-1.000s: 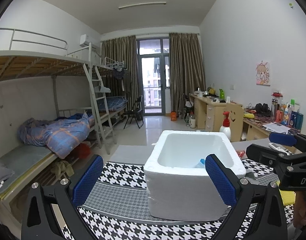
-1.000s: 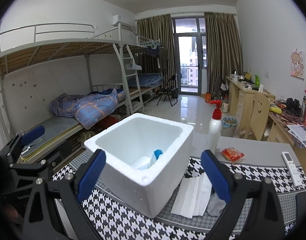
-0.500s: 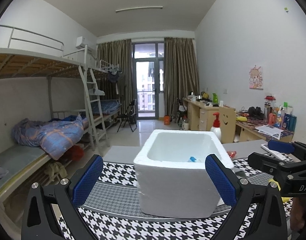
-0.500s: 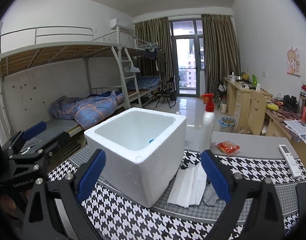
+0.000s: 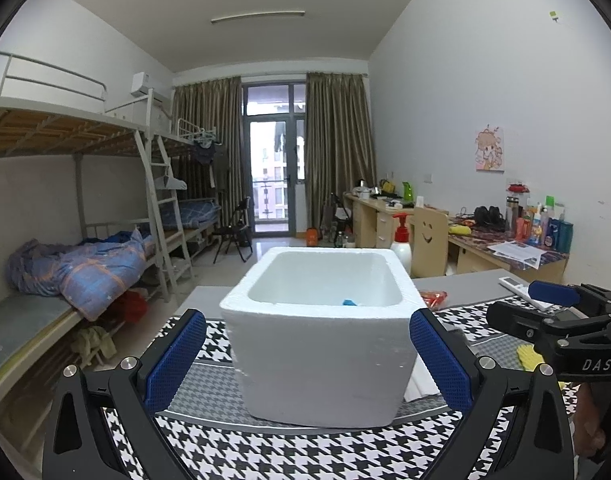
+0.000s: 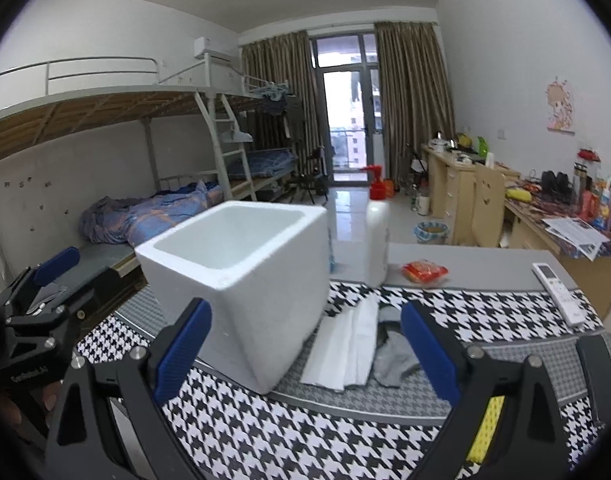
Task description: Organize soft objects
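Soft things: a grey cloth (image 6: 393, 350) and a stack of white folded cloths (image 6: 347, 346) lie on the table, just right of the white foam box

Left wrist view
Box: the white foam box (image 5: 325, 336) stands on the black and white checked mat (image 5: 265, 456), right in front of the camera
Inside the box: a small blue bit (image 5: 349, 302) peeks over the near wall; what it is cannot be told
Left gripper (image 5: 305, 364): jaws spread wide with nothing between the blue pads; it is close to the near side of the box and not touching it
Right gripper (image 5: 553, 320): seen from the side at the right edge; only one blue pad shows, so how its jaws stand cannot be told here
Yellow thing (image 5: 527, 356): lies on the mat under the right gripper
Behind the box: a white pump bottle (image 5: 401, 242) with a red top, an orange packet (image 5: 433, 298) and a white remote (image 5: 517, 286) on the grey table

Right wrist view
Box: the foam box (image 6: 241, 280) shows one corner to the camera and is a little blurred
Right gripper (image 6: 305, 354): jaws spread wide and holding nothing; the box corner and the cloths show between the pads
Cloths: the white stack touches the bottom of the box, and the grey cloth lies against the right side of the stack
Left gripper (image 6: 45, 292): low at the left edge, beside the box
Other things: the pump bottle (image 6: 377, 236) stands behind the box, with the orange packet (image 6: 425, 272) and the remote (image 6: 559, 292) further right
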Motion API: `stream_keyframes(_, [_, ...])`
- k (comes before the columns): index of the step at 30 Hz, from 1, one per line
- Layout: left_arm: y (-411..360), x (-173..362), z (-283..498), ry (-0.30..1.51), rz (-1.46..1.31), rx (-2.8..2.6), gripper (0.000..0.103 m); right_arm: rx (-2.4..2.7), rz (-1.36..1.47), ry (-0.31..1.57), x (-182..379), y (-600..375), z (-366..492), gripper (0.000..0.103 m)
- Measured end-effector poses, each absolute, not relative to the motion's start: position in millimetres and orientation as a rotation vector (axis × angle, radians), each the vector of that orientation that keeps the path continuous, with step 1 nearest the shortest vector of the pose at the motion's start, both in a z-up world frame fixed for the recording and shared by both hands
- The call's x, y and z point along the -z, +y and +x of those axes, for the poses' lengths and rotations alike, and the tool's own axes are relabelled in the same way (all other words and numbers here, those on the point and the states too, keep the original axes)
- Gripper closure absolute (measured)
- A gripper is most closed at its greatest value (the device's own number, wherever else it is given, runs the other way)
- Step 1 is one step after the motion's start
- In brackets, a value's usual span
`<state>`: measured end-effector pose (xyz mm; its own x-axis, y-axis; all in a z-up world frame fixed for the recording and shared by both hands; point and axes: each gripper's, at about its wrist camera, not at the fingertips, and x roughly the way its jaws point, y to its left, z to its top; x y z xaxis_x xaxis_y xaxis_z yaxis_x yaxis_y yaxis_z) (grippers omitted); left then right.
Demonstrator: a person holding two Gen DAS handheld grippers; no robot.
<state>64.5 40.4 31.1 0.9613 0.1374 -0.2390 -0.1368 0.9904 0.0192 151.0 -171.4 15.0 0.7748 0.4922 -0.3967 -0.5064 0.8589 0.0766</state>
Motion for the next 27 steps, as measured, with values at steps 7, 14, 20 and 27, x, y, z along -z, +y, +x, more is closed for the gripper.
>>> stream_keyframes(7, [27,-26,69,0.257,0.01,-0.092,0.001,-0.497,-0.048,0.402,-10,-183,146,0.006])
stream_keyframes(14, [14,-22,72,0.268,0.01,-0.043,0.001,-0.465,-0.019,0.395,-9,-202,145,0.006])
stream_keyframes(20, [1,-19,74,0.273,0.014,0.005,0.001,-0.423,0.007,0.402,-5,-219,146,0.006])
stream_keyframes(27, [-16,-15,82,0.288,0.021,0.053,0.001,-0.364,0.008,0.411,0,-236,143,0.006])
